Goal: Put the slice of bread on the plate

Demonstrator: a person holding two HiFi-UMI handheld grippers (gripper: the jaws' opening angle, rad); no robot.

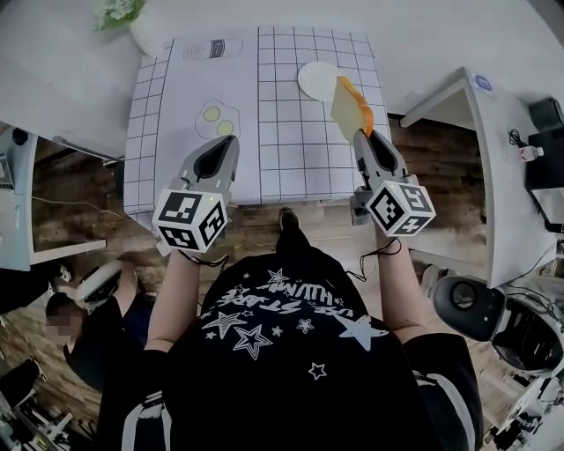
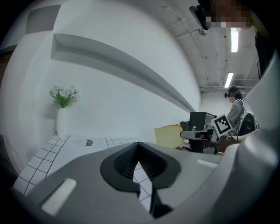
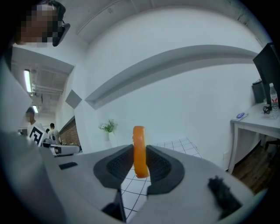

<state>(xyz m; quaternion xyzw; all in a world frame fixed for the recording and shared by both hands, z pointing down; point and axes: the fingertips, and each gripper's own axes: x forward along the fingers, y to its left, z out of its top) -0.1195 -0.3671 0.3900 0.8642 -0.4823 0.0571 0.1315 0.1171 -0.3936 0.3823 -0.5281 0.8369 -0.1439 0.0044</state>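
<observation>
A slice of bread (image 1: 350,107) with an orange crust stands on edge in my right gripper (image 1: 361,134), which is shut on its lower end. In the head view it hangs over the right rim of the white plate (image 1: 314,81) at the table's far right. The right gripper view shows the bread (image 3: 139,148) edge-on between the pads of that gripper (image 3: 139,162). My left gripper (image 1: 216,145) hovers over the table's near left, shut and holding nothing. In the left gripper view its tips (image 2: 139,146) meet, and the bread (image 2: 168,135) shows off to the right.
A grid-pattern cloth (image 1: 282,150) covers the table. Two fried-egg shapes (image 1: 217,120) lie just beyond my left gripper. A vase of flowers (image 1: 132,22) stands at the far left corner. A white desk (image 1: 502,176) is on the right, and a person (image 1: 66,330) at lower left.
</observation>
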